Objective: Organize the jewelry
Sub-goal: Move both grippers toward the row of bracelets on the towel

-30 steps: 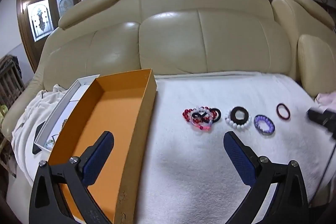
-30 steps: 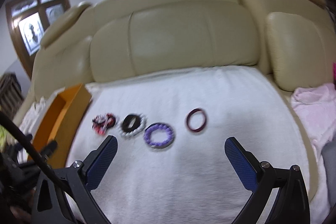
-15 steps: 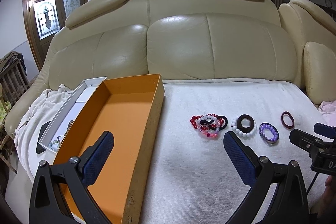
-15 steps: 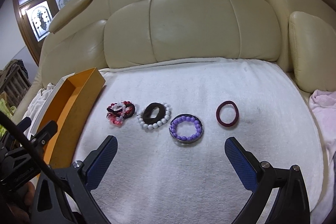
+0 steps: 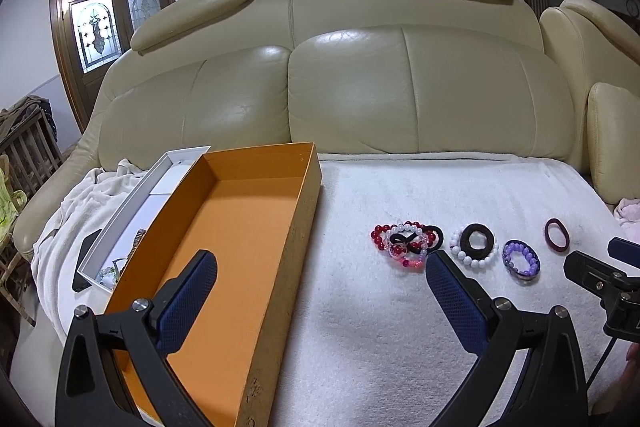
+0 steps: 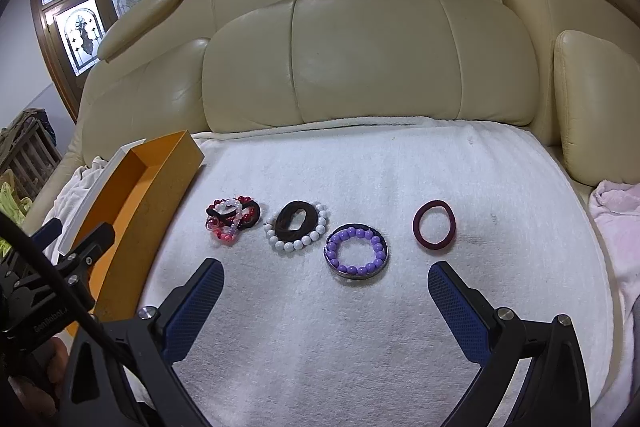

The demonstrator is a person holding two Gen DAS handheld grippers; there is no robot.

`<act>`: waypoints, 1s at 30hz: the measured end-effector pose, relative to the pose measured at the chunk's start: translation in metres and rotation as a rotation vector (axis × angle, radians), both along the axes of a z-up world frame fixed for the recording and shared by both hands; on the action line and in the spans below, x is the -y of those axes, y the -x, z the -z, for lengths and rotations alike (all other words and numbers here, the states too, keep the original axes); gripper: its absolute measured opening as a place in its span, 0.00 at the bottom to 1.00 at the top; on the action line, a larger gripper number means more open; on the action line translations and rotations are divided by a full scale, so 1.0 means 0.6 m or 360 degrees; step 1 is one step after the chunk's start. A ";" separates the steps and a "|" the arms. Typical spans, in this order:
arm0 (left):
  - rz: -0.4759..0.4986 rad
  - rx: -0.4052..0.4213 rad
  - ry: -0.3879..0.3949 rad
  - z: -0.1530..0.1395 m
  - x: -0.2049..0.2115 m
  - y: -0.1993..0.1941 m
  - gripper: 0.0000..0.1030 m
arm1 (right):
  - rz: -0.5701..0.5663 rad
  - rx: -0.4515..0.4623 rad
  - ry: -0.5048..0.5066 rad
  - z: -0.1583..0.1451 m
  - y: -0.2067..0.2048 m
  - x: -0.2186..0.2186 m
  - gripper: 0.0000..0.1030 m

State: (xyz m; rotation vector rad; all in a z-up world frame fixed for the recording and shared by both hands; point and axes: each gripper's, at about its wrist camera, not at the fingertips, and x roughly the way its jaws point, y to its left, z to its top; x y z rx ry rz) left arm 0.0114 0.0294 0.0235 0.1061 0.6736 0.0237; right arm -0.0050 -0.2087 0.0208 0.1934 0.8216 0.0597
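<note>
An open orange box (image 5: 240,227) (image 6: 132,203) lies on a white towel at the left. To its right sit, in a row, a tangle of red and clear bead bracelets with a black hair tie (image 5: 406,241) (image 6: 232,217), a white bead bracelet around a dark hair tie (image 5: 476,245) (image 6: 298,227), a purple bead bracelet inside a metal bangle (image 5: 521,261) (image 6: 356,251) and a maroon hair tie (image 5: 557,234) (image 6: 434,224). My left gripper (image 5: 320,301) is open and empty over the box's right wall. My right gripper (image 6: 325,307) is open and empty, just short of the purple bracelet.
The white towel (image 6: 360,327) covers the seat of a cream leather sofa (image 5: 360,87). A white tray (image 5: 132,211) with small items lies left of the orange box. A pink cloth (image 6: 616,211) lies at the right. The right gripper shows at the right edge of the left wrist view (image 5: 604,279).
Both grippers have pulled back a little and steadied; the jewelry now sits nearer the right gripper's fingers. Nothing was picked up. Both stay open.
</note>
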 end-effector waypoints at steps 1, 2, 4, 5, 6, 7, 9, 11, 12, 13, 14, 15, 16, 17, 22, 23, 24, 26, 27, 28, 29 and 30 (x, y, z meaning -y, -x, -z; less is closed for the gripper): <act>0.0003 0.0000 0.0003 0.000 0.000 0.000 1.00 | 0.0001 -0.0002 -0.0002 0.000 -0.001 0.000 1.00; 0.0005 0.0005 0.0003 0.000 0.000 0.001 1.00 | 0.0002 -0.0002 -0.0005 0.000 -0.001 0.002 1.00; 0.0003 0.0010 0.0013 0.001 0.001 0.000 1.00 | 0.0004 0.0001 -0.0006 -0.001 -0.001 0.004 1.00; 0.0006 0.0009 0.0013 0.001 0.001 0.000 1.00 | 0.0003 0.0001 -0.0007 -0.001 -0.001 0.006 1.00; 0.0008 0.0014 0.0015 0.001 0.001 0.000 1.00 | 0.0003 0.0002 -0.0009 -0.002 -0.001 0.007 1.00; 0.0008 0.0015 0.0011 0.001 0.002 -0.001 1.00 | 0.0004 0.0003 -0.0012 -0.002 -0.001 0.007 1.00; 0.0007 0.0009 0.0013 0.002 0.002 -0.002 1.00 | 0.0007 0.0001 -0.0012 -0.002 -0.002 0.009 1.00; 0.0009 0.0001 0.0022 0.004 0.003 -0.004 1.00 | 0.0007 0.0001 -0.0012 -0.003 -0.001 0.012 1.00; 0.0009 0.0001 0.0022 0.005 0.003 -0.004 1.00 | 0.0009 0.0001 -0.0011 -0.002 0.000 0.014 1.00; 0.0010 0.0000 0.0022 0.006 0.004 -0.005 1.00 | 0.0011 0.0000 -0.0010 -0.002 0.000 0.016 1.00; 0.0013 -0.0005 0.0022 0.008 0.005 -0.005 1.00 | 0.0016 -0.0004 -0.0008 -0.001 0.000 0.019 1.00; 0.0017 -0.0009 0.0018 0.008 0.006 -0.006 1.00 | 0.0022 -0.0009 -0.0010 0.001 0.001 0.023 1.00; 0.0024 -0.0014 0.0014 0.010 0.008 -0.007 1.00 | 0.0027 -0.0012 -0.0015 0.002 0.001 0.027 1.00; 0.0031 -0.0022 0.0011 0.012 0.010 -0.010 1.00 | 0.0030 -0.0014 -0.0019 0.004 0.002 0.030 1.00; 0.0095 -0.0078 0.0035 0.024 0.013 -0.022 1.00 | 0.0028 -0.0085 -0.0062 0.025 -0.003 0.058 1.00; 0.0118 -0.0094 0.0047 0.026 0.014 -0.025 1.00 | 0.0024 -0.0108 -0.0081 0.031 -0.005 0.062 1.00; 0.0145 -0.0117 0.0059 0.030 0.016 -0.029 1.00 | 0.0020 -0.0138 -0.0105 0.040 -0.008 0.069 1.00; 0.0165 -0.0142 0.0055 0.036 0.020 -0.036 1.00 | 0.0010 -0.0193 -0.0145 0.054 -0.014 0.077 0.97; 0.0160 -0.0152 0.0045 0.039 0.020 -0.039 1.00 | -0.0004 -0.0219 -0.0175 0.061 -0.018 0.081 0.93; 0.0156 -0.0164 0.0035 0.040 0.020 -0.041 1.00 | -0.0013 -0.0243 -0.0207 0.067 -0.022 0.083 0.91; 0.0153 -0.0174 0.0033 0.041 0.019 -0.043 1.00 | -0.0014 -0.0260 -0.0232 0.073 -0.025 0.086 0.89; 0.0149 -0.0193 0.0025 0.040 0.017 -0.046 1.00 | -0.0012 -0.0275 -0.0256 0.078 -0.030 0.087 0.88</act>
